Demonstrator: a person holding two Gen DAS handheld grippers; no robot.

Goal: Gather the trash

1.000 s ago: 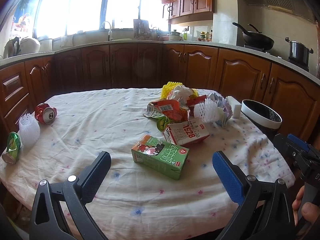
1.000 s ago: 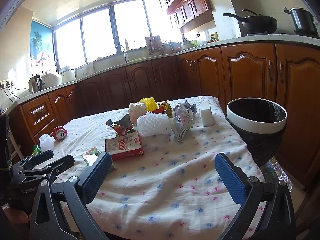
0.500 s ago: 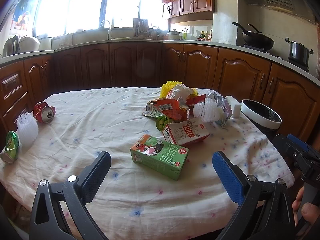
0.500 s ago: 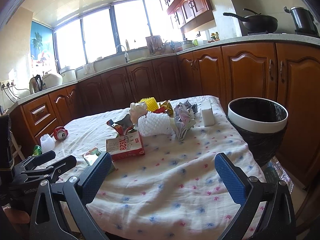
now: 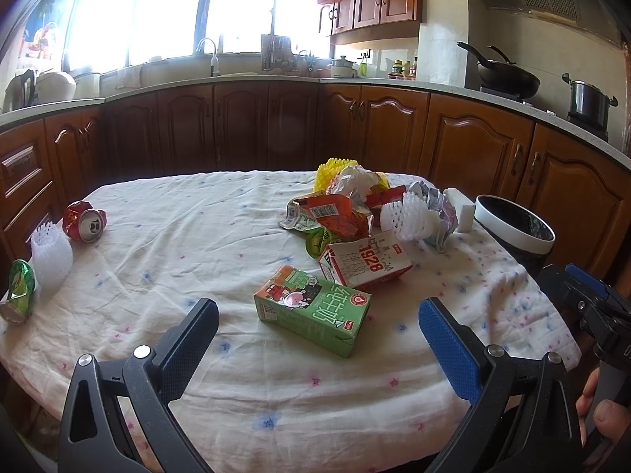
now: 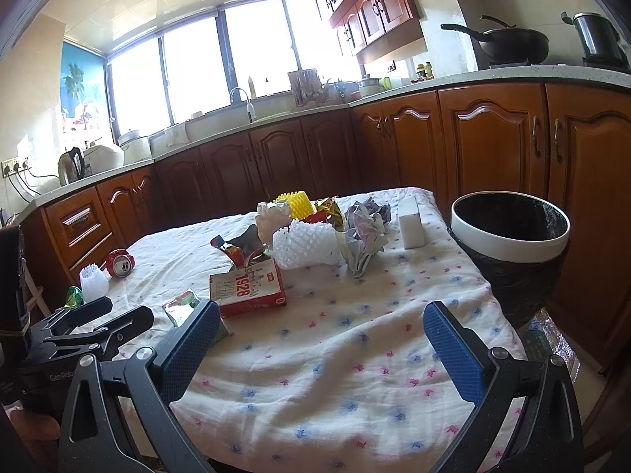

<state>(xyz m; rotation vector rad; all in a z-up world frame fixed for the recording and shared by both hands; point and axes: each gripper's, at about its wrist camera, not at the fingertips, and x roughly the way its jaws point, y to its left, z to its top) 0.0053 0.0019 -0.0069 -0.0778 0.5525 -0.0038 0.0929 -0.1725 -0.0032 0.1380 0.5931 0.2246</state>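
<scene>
Trash sits on the cloth-covered table (image 5: 244, 402), most in a heap right of centre. Left gripper (image 5: 315, 339) — jaws spread wide, holding nothing, low in frame w/ green carton (image 5: 311, 315) lying between & just beyond the tips, not touching. Right gripper (image 6: 319, 339) also wide open & empty, over bare cloth at frame bottom. Farther up: red-white 1928 box (image 5: 364, 262), then wrappers, white foam net (image 6: 305, 246), yellow net (image 5: 329, 169). Crushed red can (image 5: 84, 220) at mid-left. Bin (image 6: 510, 252) stands off the table's right edge — black liner, white rim.
</scene>
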